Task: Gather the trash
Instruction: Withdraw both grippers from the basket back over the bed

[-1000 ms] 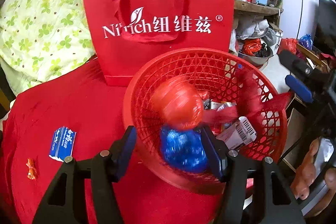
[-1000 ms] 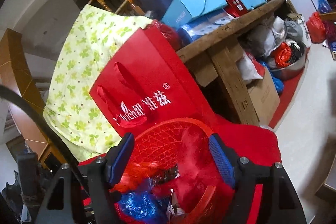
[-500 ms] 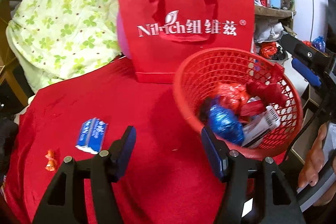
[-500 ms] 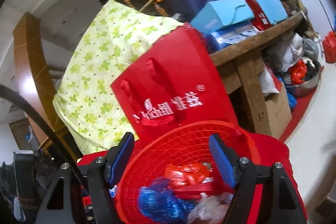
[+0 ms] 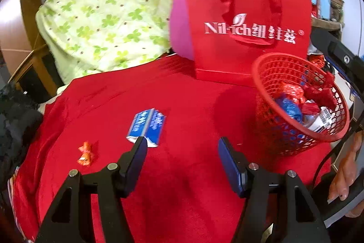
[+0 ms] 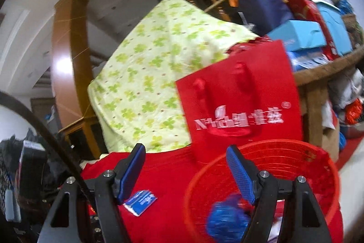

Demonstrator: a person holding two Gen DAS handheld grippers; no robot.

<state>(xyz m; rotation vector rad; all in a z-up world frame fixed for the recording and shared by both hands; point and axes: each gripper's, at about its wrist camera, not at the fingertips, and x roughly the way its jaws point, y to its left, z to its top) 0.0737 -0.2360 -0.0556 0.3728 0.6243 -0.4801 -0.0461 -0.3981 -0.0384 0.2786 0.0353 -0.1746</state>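
A red mesh basket [image 5: 268, 74] stands on the red tablecloth [image 5: 182, 174] at the right and holds red, blue and white wrappers. A blue and white packet [image 5: 147, 126] lies flat on the cloth, just beyond my left gripper's left fingertip. A small orange candy wrapper [image 5: 86, 153] lies further left. My left gripper [image 5: 182, 149] is open and empty above the cloth. My right gripper [image 6: 185, 158] is open and empty, over the near left rim of the basket [image 6: 318, 158]. The blue packet [image 6: 141, 199] shows below its left finger.
A red paper gift bag [image 5: 248, 26] stands behind the basket, with a pink object [image 5: 179, 33] at its left. A green-flowered quilt [image 5: 109, 8] is piled behind the table. Shelves with boxes [image 6: 302, 35] stand at the right.
My left gripper let a red wrapper drop into the basket, then swung left and back toward the blue packet. The right gripper also shifted left over the basket's rim.
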